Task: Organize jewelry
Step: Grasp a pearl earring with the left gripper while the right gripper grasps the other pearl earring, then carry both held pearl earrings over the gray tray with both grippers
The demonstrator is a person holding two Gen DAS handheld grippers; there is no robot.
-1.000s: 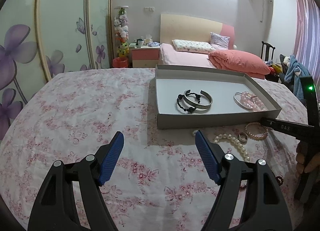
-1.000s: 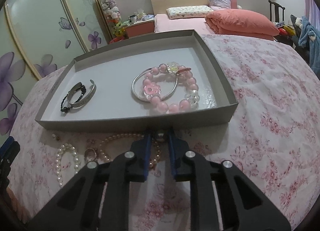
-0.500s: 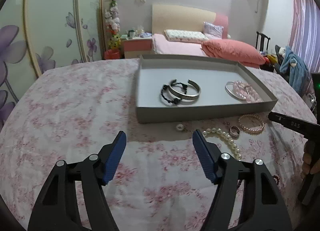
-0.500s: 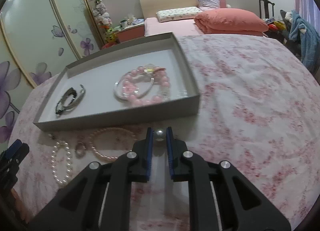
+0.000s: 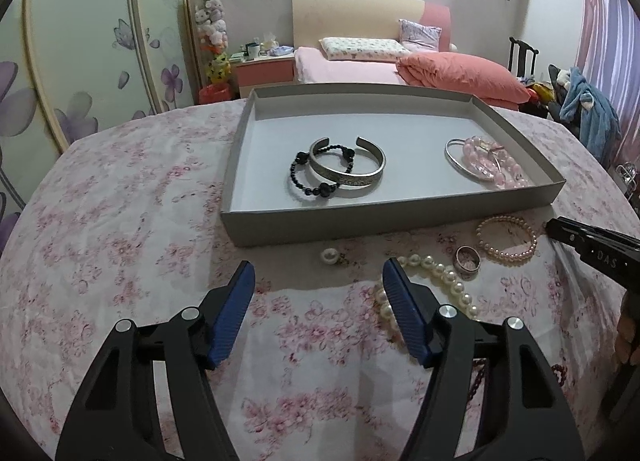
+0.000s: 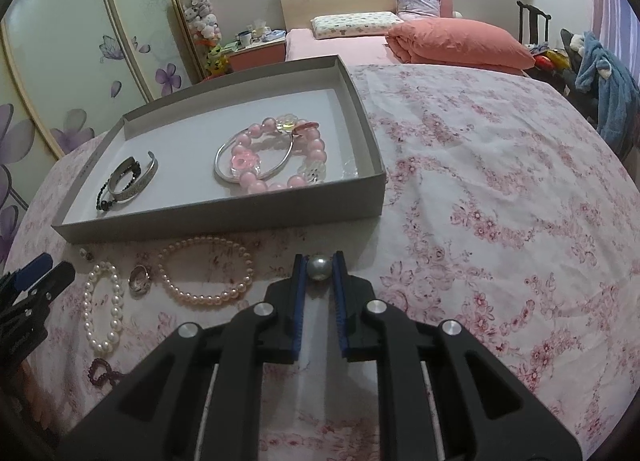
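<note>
A grey tray (image 5: 380, 217) on the floral cloth holds a silver cuff (image 5: 352, 173), a black bead bracelet (image 5: 312, 189) and a pink bead bracelet (image 5: 500, 165). In front of it lie a single pearl piece (image 5: 329, 256), a white pearl bracelet (image 5: 440, 273), a ring (image 5: 467, 259) and a pinkish pearl bracelet (image 5: 506, 241). My left gripper (image 5: 319, 268) hovers just short of the pearl piece, its jaws closing with nothing between them. My right gripper (image 6: 319, 259) is shut on a grey pearl (image 6: 319, 268) above the cloth, in front of the tray's right corner (image 6: 376, 197).
A dark red bead string (image 6: 102, 371) lies near the cloth's front left. My left gripper's fingers (image 6: 32, 273) show at the left edge of the right wrist view. A bed (image 5: 460, 69) and a flowered wardrobe (image 5: 80, 61) stand behind the table.
My left gripper has come nearer to the tray and the loose jewelry, and its jaws have narrowed. My right gripper, still holding the pearl, has drawn back from the tray's front wall.
</note>
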